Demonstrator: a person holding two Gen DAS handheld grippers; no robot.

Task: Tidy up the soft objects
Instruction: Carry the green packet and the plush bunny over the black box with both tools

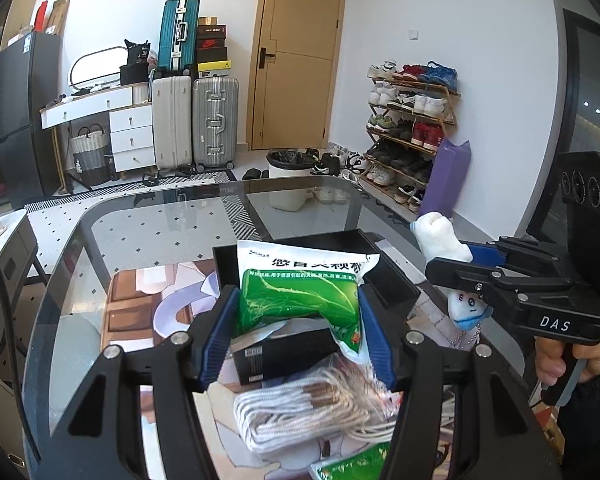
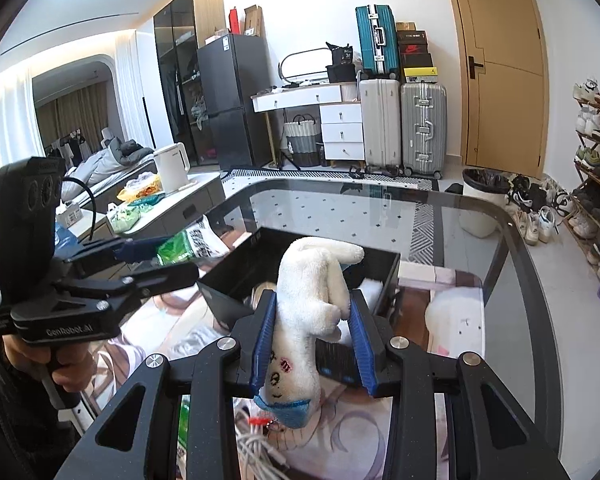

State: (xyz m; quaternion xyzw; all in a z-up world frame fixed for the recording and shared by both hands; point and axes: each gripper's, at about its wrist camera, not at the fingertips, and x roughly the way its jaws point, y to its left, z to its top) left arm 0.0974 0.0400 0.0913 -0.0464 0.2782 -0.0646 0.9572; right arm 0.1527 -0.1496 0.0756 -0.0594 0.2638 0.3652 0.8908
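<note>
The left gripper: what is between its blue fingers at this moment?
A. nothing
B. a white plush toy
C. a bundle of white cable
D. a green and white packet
D: in the left wrist view the left gripper has its blue fingers on either side of the green and white packet; the white plush toy is in the right gripper.

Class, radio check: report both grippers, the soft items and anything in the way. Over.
Left gripper shut on green-and-white packet. Right gripper shut on white plush toy. Both held above black box. White cord bundle lies below.
</note>
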